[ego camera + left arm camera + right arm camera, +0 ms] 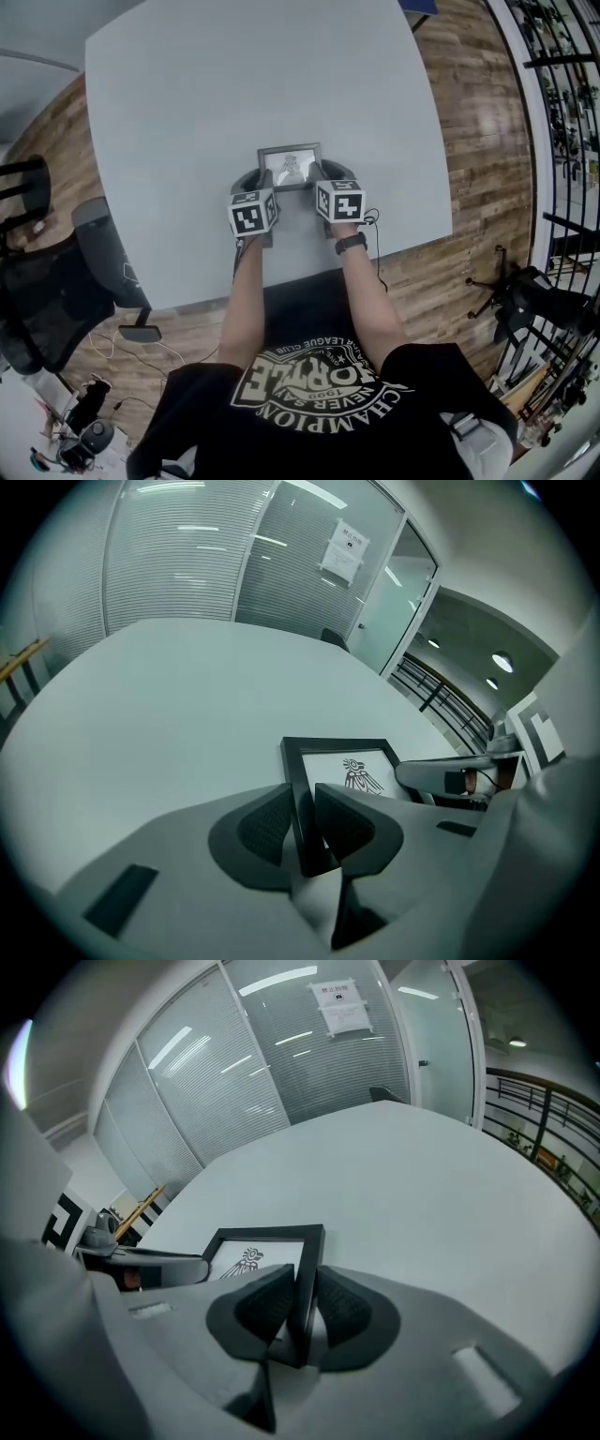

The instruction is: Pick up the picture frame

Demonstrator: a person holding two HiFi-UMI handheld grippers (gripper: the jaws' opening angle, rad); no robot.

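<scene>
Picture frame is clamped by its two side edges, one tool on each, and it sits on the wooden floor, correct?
Not quite. The picture frame is on the grey table, not the wooden floor; the head view shows it. The left tool and right tool do each clamp a side edge.

The picture frame (290, 166) is black round a white sheet bearing a black bird-like figure. The table (187, 112) is pale grey, the floor (469, 141) brown wood planks. The left gripper (302, 806) and right gripper (305, 1288) are grey, with pads (265, 825) dark and finely textured and cubes (251, 213) white with black squares.
</scene>
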